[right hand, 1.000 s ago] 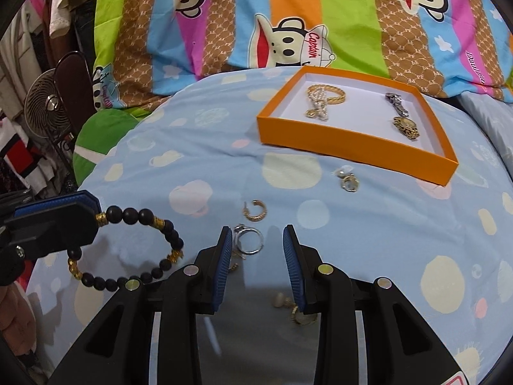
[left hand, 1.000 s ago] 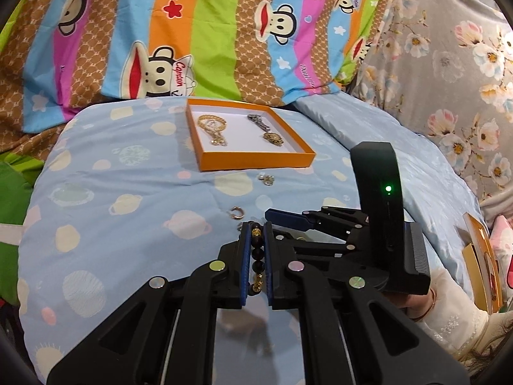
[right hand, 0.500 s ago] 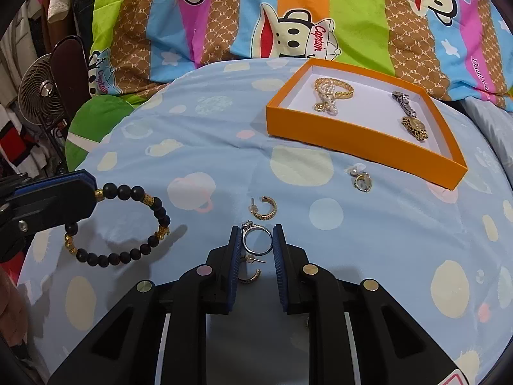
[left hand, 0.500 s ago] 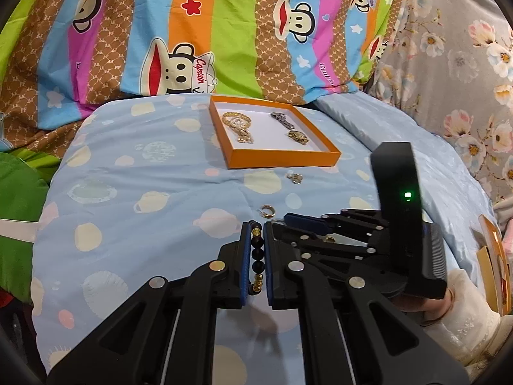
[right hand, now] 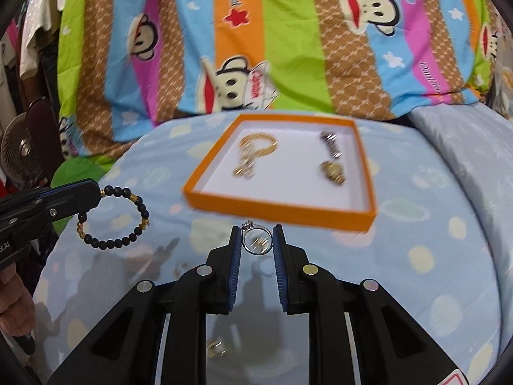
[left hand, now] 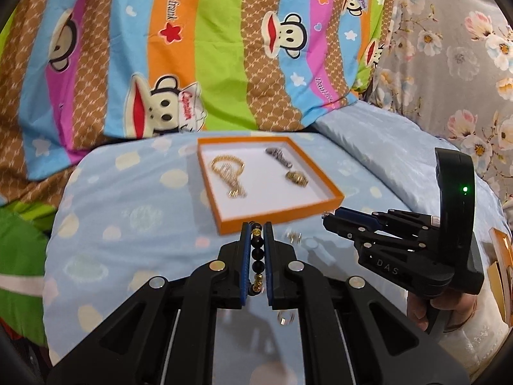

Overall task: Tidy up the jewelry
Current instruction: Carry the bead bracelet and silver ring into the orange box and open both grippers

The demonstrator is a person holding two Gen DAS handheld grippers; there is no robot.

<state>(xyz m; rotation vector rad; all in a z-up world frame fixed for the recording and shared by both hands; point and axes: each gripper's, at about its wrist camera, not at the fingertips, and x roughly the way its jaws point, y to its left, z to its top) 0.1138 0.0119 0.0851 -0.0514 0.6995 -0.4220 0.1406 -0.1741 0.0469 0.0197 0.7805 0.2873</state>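
Note:
My left gripper (left hand: 257, 229) is shut on a black and gold bead bracelet (left hand: 258, 258); the bracelet (right hand: 113, 215) hangs from it in the right wrist view. My right gripper (right hand: 258, 234) is shut on a silver ring (right hand: 256, 240), held above the bed just before the orange tray (right hand: 282, 210). The tray (left hand: 272, 221) holds a gold chain bracelet (left hand: 228, 173) and a watch (left hand: 296, 178). In the left wrist view the right gripper (left hand: 330, 216) is at the right, near the tray's front corner.
Small earrings (left hand: 293, 237) lie on the blue spotted bedding (left hand: 128, 211) in front of the tray; another gold earring (right hand: 216, 349) lies below my right gripper. A striped monkey quilt (right hand: 256, 48) rises behind the tray. A fan (right hand: 22, 150) stands at far left.
My right gripper closed on the silver ring and lifted it off the bedding. Both grippers moved forward toward the orange tray, the left still holding the bead bracelet.

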